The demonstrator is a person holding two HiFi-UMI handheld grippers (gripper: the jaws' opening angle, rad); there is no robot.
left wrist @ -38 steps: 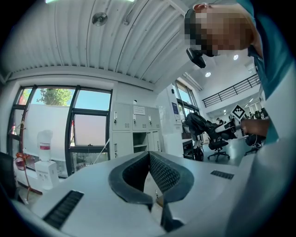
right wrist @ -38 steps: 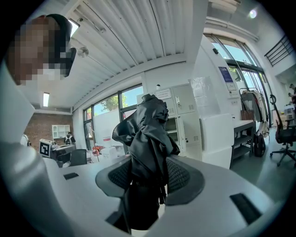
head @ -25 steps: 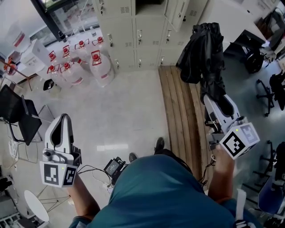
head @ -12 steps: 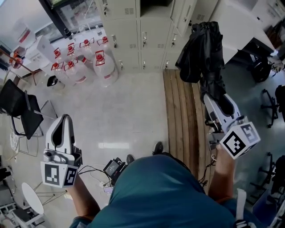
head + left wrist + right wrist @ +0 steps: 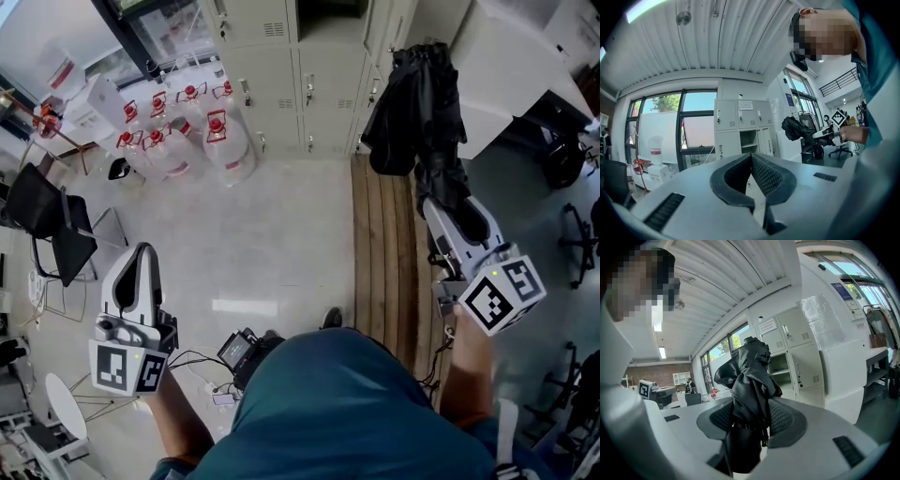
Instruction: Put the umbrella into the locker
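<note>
The umbrella [image 5: 417,103], black with its cloth bunched loose, is outside the lockers [image 5: 272,66], held up in front of the right end of the locker bank and over the wooden bench [image 5: 384,244] that runs out from the lockers' foot. The right gripper [image 5: 457,217] has it clamped, the narrower end between its jaws and the loose cloth toward the lockers. The right gripper view shows what the head view cannot: both ribbed pads [image 5: 787,420] press on the dark shaft from either side, and beyond the cloth one locker compartment [image 5: 780,366] stands open with a shelf inside. From overhead that opening is only a dark gap [image 5: 328,9] in the top row of the lockers. The left gripper [image 5: 141,258] hangs well back from the lockers over bare floor. Its own view shows its jaws brought together at the tips with nothing between them, and the same open compartment [image 5: 749,140] straight ahead in the middle column of the lockers. That view also catches the umbrella from the side, to the right of the lockers. Only the head view shows the water jugs [image 5: 220,141] with red caps clustered at the left end of the lockers and the black chair [image 5: 47,225] farther out from the lockers on that side.
</note>
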